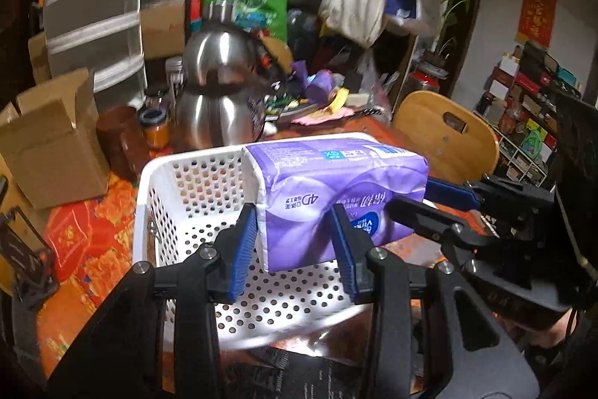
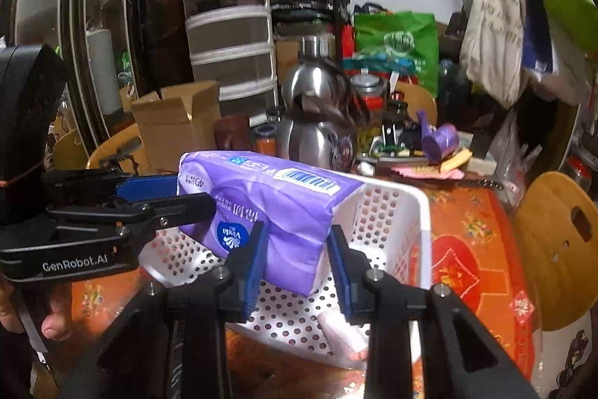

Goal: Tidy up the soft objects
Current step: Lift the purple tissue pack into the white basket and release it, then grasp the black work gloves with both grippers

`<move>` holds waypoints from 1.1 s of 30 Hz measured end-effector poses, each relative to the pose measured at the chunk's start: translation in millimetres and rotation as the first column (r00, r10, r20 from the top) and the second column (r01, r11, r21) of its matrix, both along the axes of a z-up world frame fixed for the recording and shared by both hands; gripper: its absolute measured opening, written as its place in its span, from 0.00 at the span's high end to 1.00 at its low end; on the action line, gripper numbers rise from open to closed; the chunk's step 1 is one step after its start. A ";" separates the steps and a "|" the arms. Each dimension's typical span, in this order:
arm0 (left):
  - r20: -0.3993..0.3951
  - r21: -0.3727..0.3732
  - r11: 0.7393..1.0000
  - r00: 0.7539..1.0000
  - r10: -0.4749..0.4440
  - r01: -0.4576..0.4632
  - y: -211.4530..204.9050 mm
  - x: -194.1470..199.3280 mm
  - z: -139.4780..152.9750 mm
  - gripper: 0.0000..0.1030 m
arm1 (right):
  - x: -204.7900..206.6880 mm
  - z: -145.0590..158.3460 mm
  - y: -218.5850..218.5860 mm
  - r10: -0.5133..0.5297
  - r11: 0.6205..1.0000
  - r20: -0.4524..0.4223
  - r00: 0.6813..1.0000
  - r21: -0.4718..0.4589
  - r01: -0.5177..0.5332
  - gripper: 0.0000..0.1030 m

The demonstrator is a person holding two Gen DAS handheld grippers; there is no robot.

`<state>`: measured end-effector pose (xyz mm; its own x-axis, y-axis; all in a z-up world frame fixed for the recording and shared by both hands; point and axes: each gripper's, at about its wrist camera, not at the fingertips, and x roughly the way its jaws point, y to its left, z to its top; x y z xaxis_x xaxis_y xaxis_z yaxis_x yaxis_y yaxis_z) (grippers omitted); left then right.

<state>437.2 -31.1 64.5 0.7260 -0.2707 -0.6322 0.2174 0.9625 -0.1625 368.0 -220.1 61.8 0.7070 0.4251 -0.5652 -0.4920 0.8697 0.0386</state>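
Note:
A purple tissue pack (image 1: 336,189) is held tilted over a white perforated basket (image 1: 194,182), one end low inside it. My left gripper (image 1: 295,245) pinches one end of the pack between its blue pads. My right gripper (image 2: 297,257) pinches the other end; the pack (image 2: 273,204) and the basket (image 2: 396,223) also show in the right wrist view. Each gripper appears in the other's view, the right one (image 1: 444,208) at the pack's right end, the left one (image 2: 164,197) at its left end. A small pale pink object (image 2: 344,331) lies on the basket floor.
The basket stands on a table with a red-orange patterned cloth (image 2: 474,238). Behind it are steel kettles (image 1: 220,92), an open cardboard box (image 1: 52,152), jars (image 1: 155,129), clutter and bags. Wooden chairs stand at the table's edge (image 1: 444,137) (image 2: 560,249).

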 end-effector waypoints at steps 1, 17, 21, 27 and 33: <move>-0.012 -0.009 1.000 1.000 0.007 -0.007 2.3 6.7 -4.7 0.64 | 2.1 -3.0 1.0 -0.001 1.000 -0.002 1.000 0.000 0.001 0.70; -0.008 -0.034 0.996 0.997 0.079 -0.080 27.6 9.0 -22.7 0.20 | 10.9 -18.6 -4.5 -0.064 0.997 0.010 0.998 -0.037 0.064 0.27; -0.022 -0.022 0.996 0.996 0.083 -0.084 30.7 3.9 -26.4 0.20 | 6.3 -17.2 -9.6 -0.067 0.997 0.002 0.998 -0.031 0.067 0.27; -0.032 -0.017 0.996 0.996 0.084 -0.084 32.0 -12.1 -29.3 0.20 | -6.9 -17.8 -14.5 -0.067 0.998 -0.019 0.998 -0.015 0.067 0.27; -0.055 0.030 0.994 0.993 0.109 -0.107 35.7 -46.6 -27.8 0.20 | -31.1 -16.9 -28.5 -0.094 0.995 -0.031 0.995 0.015 0.095 0.27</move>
<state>390.5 4.6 36.6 0.7127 -0.1752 -0.6793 0.1031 0.9840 -0.1456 336.9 -248.6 44.9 0.7270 0.3668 -0.5804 -0.4059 0.9114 0.0675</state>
